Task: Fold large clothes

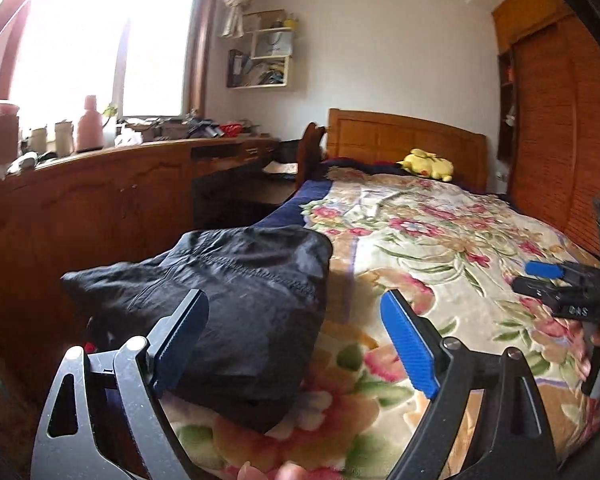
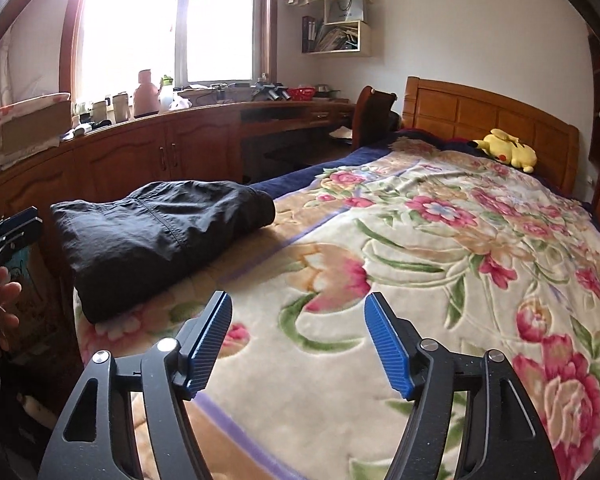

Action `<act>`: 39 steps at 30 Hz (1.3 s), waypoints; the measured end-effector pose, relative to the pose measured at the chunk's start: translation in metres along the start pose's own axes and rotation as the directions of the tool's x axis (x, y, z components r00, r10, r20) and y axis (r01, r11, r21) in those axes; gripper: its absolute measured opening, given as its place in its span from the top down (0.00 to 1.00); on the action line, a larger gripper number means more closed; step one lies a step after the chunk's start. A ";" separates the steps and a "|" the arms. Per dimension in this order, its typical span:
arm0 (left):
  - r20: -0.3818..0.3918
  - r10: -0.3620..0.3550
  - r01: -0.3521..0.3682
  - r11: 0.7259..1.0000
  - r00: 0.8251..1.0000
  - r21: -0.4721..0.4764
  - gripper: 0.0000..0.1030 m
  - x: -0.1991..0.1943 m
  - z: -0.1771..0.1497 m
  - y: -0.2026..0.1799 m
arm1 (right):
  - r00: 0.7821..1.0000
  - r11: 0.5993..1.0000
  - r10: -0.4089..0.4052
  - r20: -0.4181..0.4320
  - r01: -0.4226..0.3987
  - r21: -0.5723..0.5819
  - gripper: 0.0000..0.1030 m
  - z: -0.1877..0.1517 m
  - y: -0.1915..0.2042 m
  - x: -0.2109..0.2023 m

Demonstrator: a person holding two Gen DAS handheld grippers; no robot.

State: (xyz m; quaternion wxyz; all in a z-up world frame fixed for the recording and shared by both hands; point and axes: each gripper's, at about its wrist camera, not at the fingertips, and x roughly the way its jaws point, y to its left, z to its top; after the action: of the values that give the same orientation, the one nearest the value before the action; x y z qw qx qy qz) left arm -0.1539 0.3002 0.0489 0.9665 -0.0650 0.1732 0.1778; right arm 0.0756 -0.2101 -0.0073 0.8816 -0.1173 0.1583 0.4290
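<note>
While my left gripper [image 1: 296, 340] and right gripper [image 2: 298, 340] both hang with jaws spread and nothing between them, the folded black garment [image 2: 160, 236] lies at the near left corner of the bed [image 2: 420, 260], on its floral blanket [image 1: 440, 240]. Beyond it stand a wooden cabinet [image 2: 140, 160] with a cluttered tabletop [image 2: 220, 104], a chair [image 2: 374, 116] and a yellow plush toy [image 2: 506, 150] by the headboard [image 2: 488, 116]. Glare from the window [image 1: 100, 40] washes out the bottles on the cabinet, and my hands are cut off at the frame edges.
</note>
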 end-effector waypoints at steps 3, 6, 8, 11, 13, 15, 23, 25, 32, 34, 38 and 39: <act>-0.023 0.007 -0.007 1.000 1.000 -0.002 0.06 0.003 -0.002 0.003 | 1.000 1.000 0.010 0.009 -0.010 0.010 0.29 -0.004 0.001 -0.007; -0.039 0.033 -0.032 0.999 0.999 0.017 0.05 0.006 -0.004 0.005 | 1.000 1.000 0.024 0.011 -0.024 0.012 0.28 -0.007 0.003 -0.009; -0.046 0.053 -0.052 0.999 0.998 0.014 0.05 0.011 -0.005 0.010 | 1.000 1.000 0.028 0.006 -0.028 0.010 0.27 -0.009 0.006 -0.006; -0.076 0.085 -0.085 0.996 0.994 0.001 0.05 0.026 -0.003 0.028 | 0.999 0.999 0.046 0.000 -0.046 0.004 0.27 -0.009 0.010 0.000; -0.088 0.123 -0.124 0.992 0.989 -0.008 0.05 0.040 0.002 0.048 | 0.998 0.998 0.070 -0.002 -0.070 -0.006 0.27 -0.007 0.017 0.009; -0.104 0.175 -0.176 0.984 0.979 -0.007 0.05 0.055 0.005 0.070 | 0.996 0.996 0.092 -0.009 -0.093 -0.015 0.27 -0.002 0.025 0.022; -0.240 0.308 -0.318 0.948 0.921 -0.002 0.05 0.107 -0.019 0.152 | 0.972 0.971 0.231 -0.043 -0.233 -0.054 0.27 0.033 0.065 0.078; -0.253 0.302 -0.315 0.949 0.919 -0.013 0.05 0.111 -0.033 0.160 | 0.964 0.963 0.258 -0.062 -0.262 -0.065 0.27 0.044 0.078 0.096; -0.233 0.251 -0.275 0.959 0.940 -0.076 0.05 0.108 -0.056 0.167 | 0.929 0.933 0.334 -0.157 -0.350 -0.084 0.27 0.078 0.120 0.179; -0.233 0.241 -0.266 0.960 0.942 -0.083 0.05 0.107 -0.056 0.167 | 0.895 0.910 0.385 -0.226 -0.409 -0.069 0.27 0.080 0.134 0.204; -0.239 0.235 -0.259 0.963 0.942 -0.071 0.05 0.108 -0.057 0.168 | 0.853 0.895 0.414 -0.319 -0.446 -0.030 0.27 0.067 0.138 0.237; -0.240 0.228 -0.251 0.965 0.944 -0.071 0.05 0.107 -0.057 0.168 | 0.837 0.886 0.438 -0.328 -0.464 -0.001 0.27 0.068 0.133 0.241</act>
State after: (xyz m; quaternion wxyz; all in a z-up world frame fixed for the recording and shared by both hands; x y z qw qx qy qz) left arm -0.1389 0.4796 -0.0533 0.9067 -0.1122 0.2811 0.2938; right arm 0.1229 0.0668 -0.0455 0.7128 -0.1797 0.3045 0.6057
